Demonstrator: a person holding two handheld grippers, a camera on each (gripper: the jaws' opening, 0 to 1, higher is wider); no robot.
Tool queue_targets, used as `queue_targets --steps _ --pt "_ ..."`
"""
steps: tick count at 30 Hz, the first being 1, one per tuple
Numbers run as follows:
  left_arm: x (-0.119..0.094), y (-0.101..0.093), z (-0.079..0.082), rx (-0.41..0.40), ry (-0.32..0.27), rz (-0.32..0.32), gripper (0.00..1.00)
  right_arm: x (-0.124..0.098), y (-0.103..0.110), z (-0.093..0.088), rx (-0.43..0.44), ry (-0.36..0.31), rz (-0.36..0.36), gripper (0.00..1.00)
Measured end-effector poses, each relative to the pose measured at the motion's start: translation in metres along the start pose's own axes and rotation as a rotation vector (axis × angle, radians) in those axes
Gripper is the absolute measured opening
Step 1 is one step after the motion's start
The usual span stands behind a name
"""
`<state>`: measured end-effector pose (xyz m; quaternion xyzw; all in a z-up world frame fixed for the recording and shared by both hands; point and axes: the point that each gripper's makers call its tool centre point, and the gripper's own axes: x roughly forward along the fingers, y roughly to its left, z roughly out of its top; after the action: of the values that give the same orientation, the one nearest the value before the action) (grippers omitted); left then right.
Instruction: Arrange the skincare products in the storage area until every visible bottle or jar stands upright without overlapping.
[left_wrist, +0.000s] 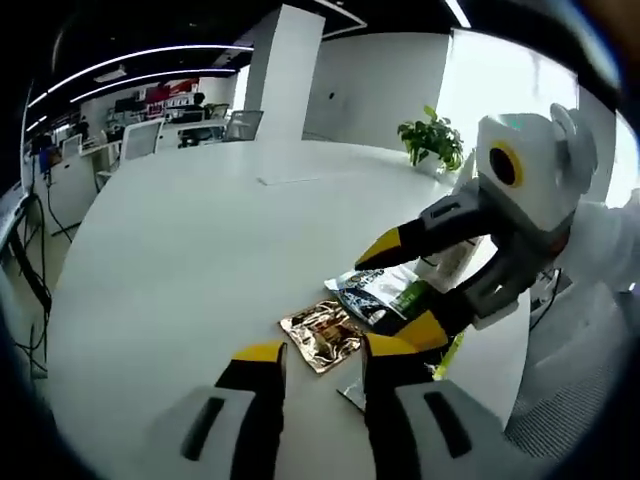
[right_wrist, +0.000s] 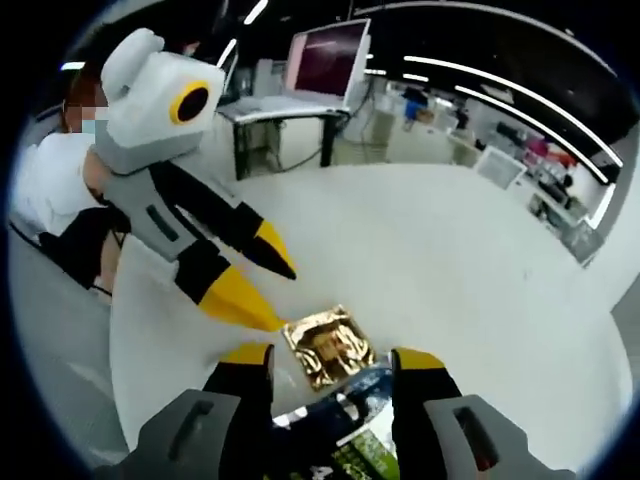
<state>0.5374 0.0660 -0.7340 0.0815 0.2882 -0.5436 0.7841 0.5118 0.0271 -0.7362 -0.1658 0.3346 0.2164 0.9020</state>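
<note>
1. Both yellow-tipped, black-and-grey grippers are held low over the round white table (left_wrist: 170, 260). The left gripper (left_wrist: 325, 355) has its jaws apart, with nothing between them. The right gripper (right_wrist: 332, 362) also has its jaws apart; the near packets lie in the gap, but no clamping can be seen.
2. No upright bottle or jar can be made out. Flat packets are seen instead: a crinkled gold foil sachet (left_wrist: 322, 335) and, overlapping just beside it, a dark glossy pouch with green print (left_wrist: 385, 300). Both lie flat near the table's near edge.
3. Risk, as judged: foil lying flat may slip from the tips, or be pushed along the smooth top toward the edge.
4. Risk: the two grippers are close together over the same small pile; a clash or a double pickup of overlapping packets could follow.
5. Containers: no tray, box or rack is visible. A potted green plant (left_wrist: 432, 140) stands far across the table, well apart.
</note>
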Motion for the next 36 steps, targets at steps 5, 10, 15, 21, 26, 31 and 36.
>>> queue_targets --steps 5,10,15,21,26,31,36 --pt "-0.014 -0.009 0.006 0.059 -0.003 0.000 0.35 -0.016 0.002 0.007 0.015 -0.024 0.013 0.54" --pt "-0.029 -0.023 0.020 0.066 -0.052 -0.008 0.39 -0.039 0.013 0.021 0.072 -0.089 0.050 0.63" --pt "-0.037 -0.036 0.025 0.122 -0.044 -0.016 0.48 -0.056 0.018 0.025 0.032 -0.104 0.043 0.71" --pt "-0.048 -0.052 0.032 0.172 -0.051 -0.026 0.55 -0.081 0.023 0.029 0.007 -0.138 0.026 0.79" --pt "-0.057 -0.057 0.037 0.167 -0.078 -0.021 0.59 -0.101 0.014 0.024 0.009 -0.146 -0.023 0.84" --pt "-0.070 -0.068 0.037 0.155 -0.085 -0.034 0.64 -0.120 0.006 0.015 0.019 -0.149 -0.078 0.90" --pt "-0.082 -0.077 0.046 0.154 -0.125 -0.045 0.72 -0.139 0.000 -0.002 0.079 -0.143 -0.109 0.92"
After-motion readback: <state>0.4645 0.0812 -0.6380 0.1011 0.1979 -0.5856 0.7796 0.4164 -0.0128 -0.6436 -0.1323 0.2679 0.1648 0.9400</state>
